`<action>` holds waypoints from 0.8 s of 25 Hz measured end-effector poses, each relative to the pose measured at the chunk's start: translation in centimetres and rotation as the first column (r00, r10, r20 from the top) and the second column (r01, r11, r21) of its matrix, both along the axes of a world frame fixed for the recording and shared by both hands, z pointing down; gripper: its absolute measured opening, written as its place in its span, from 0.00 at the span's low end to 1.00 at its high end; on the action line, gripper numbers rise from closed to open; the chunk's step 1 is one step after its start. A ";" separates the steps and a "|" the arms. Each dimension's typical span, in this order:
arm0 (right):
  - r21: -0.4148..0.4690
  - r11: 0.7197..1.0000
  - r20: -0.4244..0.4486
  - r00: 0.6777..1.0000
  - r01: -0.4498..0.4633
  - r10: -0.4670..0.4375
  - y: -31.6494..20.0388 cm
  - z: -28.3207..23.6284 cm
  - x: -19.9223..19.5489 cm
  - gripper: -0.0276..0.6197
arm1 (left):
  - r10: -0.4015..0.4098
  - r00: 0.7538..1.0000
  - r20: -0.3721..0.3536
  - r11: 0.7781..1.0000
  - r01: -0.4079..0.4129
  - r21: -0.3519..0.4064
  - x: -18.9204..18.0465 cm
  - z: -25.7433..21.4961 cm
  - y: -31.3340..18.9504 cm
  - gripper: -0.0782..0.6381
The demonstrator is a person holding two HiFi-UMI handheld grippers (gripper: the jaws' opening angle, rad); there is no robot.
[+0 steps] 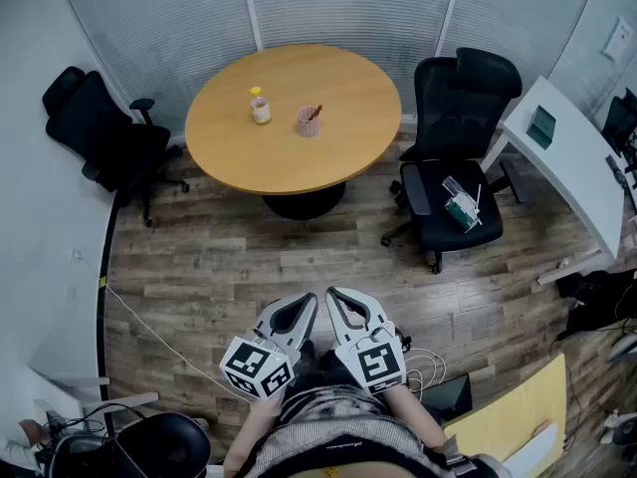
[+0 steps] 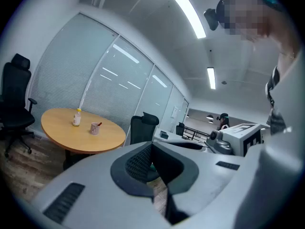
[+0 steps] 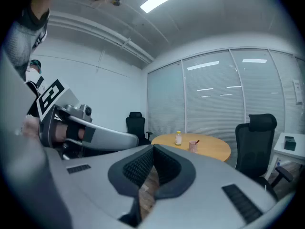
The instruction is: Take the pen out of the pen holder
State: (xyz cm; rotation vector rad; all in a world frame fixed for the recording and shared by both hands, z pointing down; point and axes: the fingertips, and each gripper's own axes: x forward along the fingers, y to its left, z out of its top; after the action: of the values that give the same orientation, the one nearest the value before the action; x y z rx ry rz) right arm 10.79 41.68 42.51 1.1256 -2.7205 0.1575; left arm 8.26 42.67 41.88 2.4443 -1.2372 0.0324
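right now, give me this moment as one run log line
stage: pre-approach | left gripper: shut, empty | right gripper: shut, empty | pen: in pen holder on round table

I'm working in an office meeting room. Well ahead of the jaws stands a round wooden desk [image 1: 294,157] with a pen holder [image 1: 309,121] on it. Black swivel chairs [image 1: 456,157] stand around it, with blind-covered glass partitions [image 1: 348,8] behind. A white desk [image 1: 572,162] sits off to the jaws' right, and strip lights [image 2: 183,11] run overhead.
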 end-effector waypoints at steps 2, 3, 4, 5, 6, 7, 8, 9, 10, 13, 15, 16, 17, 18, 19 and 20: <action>0.009 1.000 -0.011 1.000 0.004 -0.004 -0.2 0.1 0.0 0.08 | -0.001 1.000 0.001 1.000 0.001 0.000 -0.1 -0.1 -0.2 0.11; 0.014 1.000 -0.010 1.000 0.006 -0.005 -0.3 0.1 0.0 0.08 | -0.002 1.000 0.001 1.000 0.002 0.000 -0.1 -0.1 -0.2 0.11; 0.019 1.000 -0.004 1.000 0.008 -0.008 -0.3 0.0 0.1 0.08 | -0.002 1.000 0.000 1.000 0.002 0.000 -0.2 -0.1 -0.2 0.11; 0.022 1.000 0.009 1.000 0.010 -0.010 -0.2 0.0 0.1 0.08 | -0.002 1.000 -0.002 1.000 0.002 0.000 -0.2 -0.1 -0.2 0.11; 0.021 1.000 0.024 1.000 0.011 -0.012 -0.2 -0.1 0.2 0.08 | -0.001 1.000 -0.003 1.000 0.001 0.001 -0.1 0.0 -0.1 0.11; 0.017 1.000 0.036 0.999 0.012 -0.013 -0.1 -0.1 0.3 0.08 | 0.000 1.000 -0.006 1.000 0.000 0.001 -0.1 0.0 0.0 0.11; 0.009 1.000 0.044 0.999 0.012 -0.012 -0.1 -0.1 0.4 0.08 | 0.001 1.000 -0.008 1.000 0.000 0.002 0.0 0.0 0.1 0.11; 0.000 1.000 0.049 0.999 0.011 -0.011 0.0 -0.1 0.5 0.08 | 0.001 1.000 -0.011 1.000 -0.001 0.001 0.1 0.0 0.1 0.11; -0.004 1.000 0.049 0.999 0.013 -0.012 0.0 0.0 0.6 0.08 | 0.001 1.000 -0.015 1.000 -0.001 -0.001 0.2 0.0 0.2 0.11; 0.016 0.999 0.029 0.999 0.031 -0.031 -0.1 0.2 0.7 0.08 | -0.003 1.000 -0.025 1.000 0.003 -0.007 0.2 0.1 0.3 0.11; 0.018 0.999 0.023 0.999 0.032 -0.032 -0.2 0.3 0.5 0.08 | -0.005 1.000 -0.028 1.000 0.005 -0.011 -0.1 0.2 0.3 0.11; 0.017 0.999 0.021 0.999 0.031 -0.031 -0.4 0.4 0.3 0.08 | -0.002 1.000 -0.026 1.000 0.002 -0.012 -0.3 0.3 0.2 0.11; 0.011 1.000 0.024 0.999 0.027 -0.027 -0.5 0.4 0.1 0.08 | 0.002 1.000 -0.024 1.000 -0.003 -0.014 -0.4 0.4 0.0 0.11; 0.003 1.000 0.030 0.999 0.022 -0.022 -0.7 0.3 -0.1 0.08 | 0.008 1.000 -0.024 1.000 -0.008 -0.016 -0.5 0.4 -0.3 0.11; -0.003 1.000 0.034 0.999 0.019 -0.019 -1.0 0.3 -0.2 0.08 | 0.012 1.000 -0.025 1.000 -0.013 -0.018 -0.6 0.5 -0.6 0.11; -0.005 1.000 0.034 0.999 0.018 -0.018 -1.3 0.3 -0.3 0.08 | 0.016 0.999 -0.029 1.000 -0.016 -0.020 -0.7 0.6 -1.0 0.11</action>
State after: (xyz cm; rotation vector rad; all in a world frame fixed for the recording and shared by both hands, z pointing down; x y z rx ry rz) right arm 10.50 40.43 42.80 1.1064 -2.7569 0.1828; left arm 7.59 41.71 42.47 2.4291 -1.1997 0.0144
